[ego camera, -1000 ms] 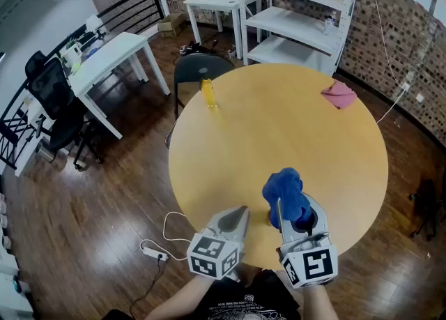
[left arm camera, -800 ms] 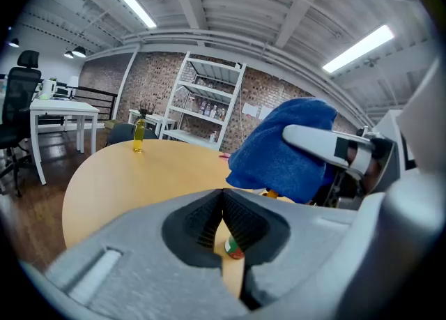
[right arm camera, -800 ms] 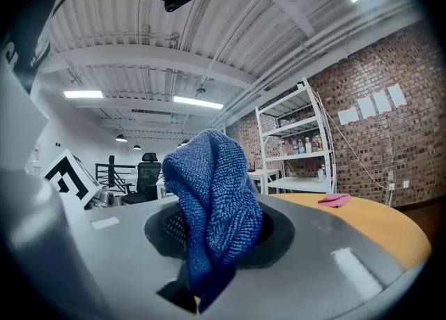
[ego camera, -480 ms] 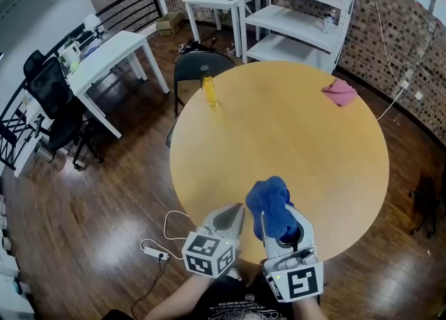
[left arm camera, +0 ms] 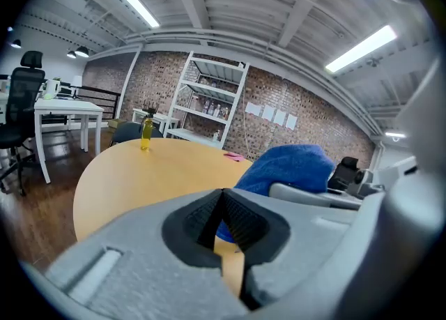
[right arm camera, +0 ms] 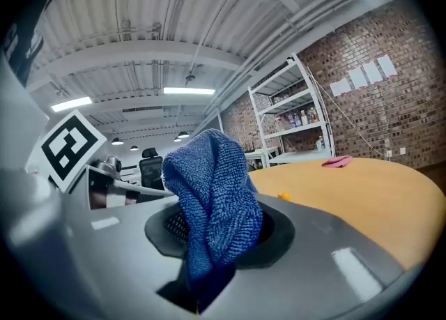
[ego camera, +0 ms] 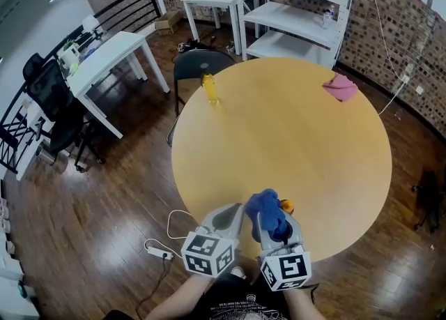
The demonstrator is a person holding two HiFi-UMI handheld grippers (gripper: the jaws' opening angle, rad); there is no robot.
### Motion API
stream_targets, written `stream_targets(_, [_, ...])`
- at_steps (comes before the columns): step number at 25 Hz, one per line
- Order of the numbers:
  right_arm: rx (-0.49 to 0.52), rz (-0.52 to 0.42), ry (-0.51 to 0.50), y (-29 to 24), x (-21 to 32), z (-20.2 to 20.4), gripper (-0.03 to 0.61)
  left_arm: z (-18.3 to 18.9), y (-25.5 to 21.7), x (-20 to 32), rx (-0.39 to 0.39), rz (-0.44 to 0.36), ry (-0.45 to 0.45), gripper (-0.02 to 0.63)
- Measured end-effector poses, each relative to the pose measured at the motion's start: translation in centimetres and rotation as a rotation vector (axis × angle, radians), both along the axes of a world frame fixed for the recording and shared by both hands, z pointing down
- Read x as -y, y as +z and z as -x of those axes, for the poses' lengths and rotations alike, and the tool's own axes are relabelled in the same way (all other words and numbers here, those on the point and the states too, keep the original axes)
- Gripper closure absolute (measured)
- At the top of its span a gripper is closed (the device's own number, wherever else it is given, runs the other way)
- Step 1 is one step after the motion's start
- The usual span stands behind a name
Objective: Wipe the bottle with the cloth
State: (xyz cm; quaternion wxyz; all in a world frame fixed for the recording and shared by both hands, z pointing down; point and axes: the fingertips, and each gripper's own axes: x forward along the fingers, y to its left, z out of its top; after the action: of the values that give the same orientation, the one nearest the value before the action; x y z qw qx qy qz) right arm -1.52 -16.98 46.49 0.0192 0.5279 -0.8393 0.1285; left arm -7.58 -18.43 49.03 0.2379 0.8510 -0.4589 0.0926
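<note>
A yellow bottle (ego camera: 208, 89) stands upright at the far left edge of the round wooden table (ego camera: 306, 137); in the left gripper view the bottle (left arm camera: 145, 133) is small and distant. My right gripper (ego camera: 270, 219) is shut on a blue cloth (ego camera: 265, 210), whose bunched top stands above the jaws over the table's near edge. In the right gripper view the blue cloth (right arm camera: 212, 200) fills the jaws of that gripper (right arm camera: 209, 245). My left gripper (ego camera: 239, 212) sits just left of it, shut with nothing in it (left arm camera: 224, 200). The blue cloth (left arm camera: 289, 169) shows to its right.
A pink cloth (ego camera: 340, 87) lies at the table's far right edge. A small orange thing (ego camera: 286, 206) lies on the table beside the right gripper. A dark chair (ego camera: 198, 67) stands behind the bottle, white shelves (ego camera: 293, 12) beyond. A power strip (ego camera: 157, 247) lies on the floor.
My right gripper has drawn back toward me and leftward with the blue cloth, ending close beside the left gripper. The left gripper has barely moved.
</note>
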Motion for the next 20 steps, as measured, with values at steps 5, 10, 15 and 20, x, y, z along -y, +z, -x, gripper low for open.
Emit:
stream_targets(5, [0.054,0.086,0.034,2.4,0.0,-0.6,0.468,-0.1,0.3,-0.2,0.002,0.008,0.008,0.611])
stream_targets(10, [0.125,0.217,0.081,6.2,0.1,-1.3,0.468,-0.6,0.4,-0.1,0.002,0.009,0.02,0.611])
stream_targets(15, [0.165,0.3,0.091,8.3,-0.3,-1.1,0.469,-0.4,0.2,0.0,0.003,0.008,0.016,0.611])
stream_targets(20, [0.231,0.397,0.126,10.6,-0.5,-1.6,0.469,-0.5,0.4,-0.1,0.006,0.01,0.021,0.611])
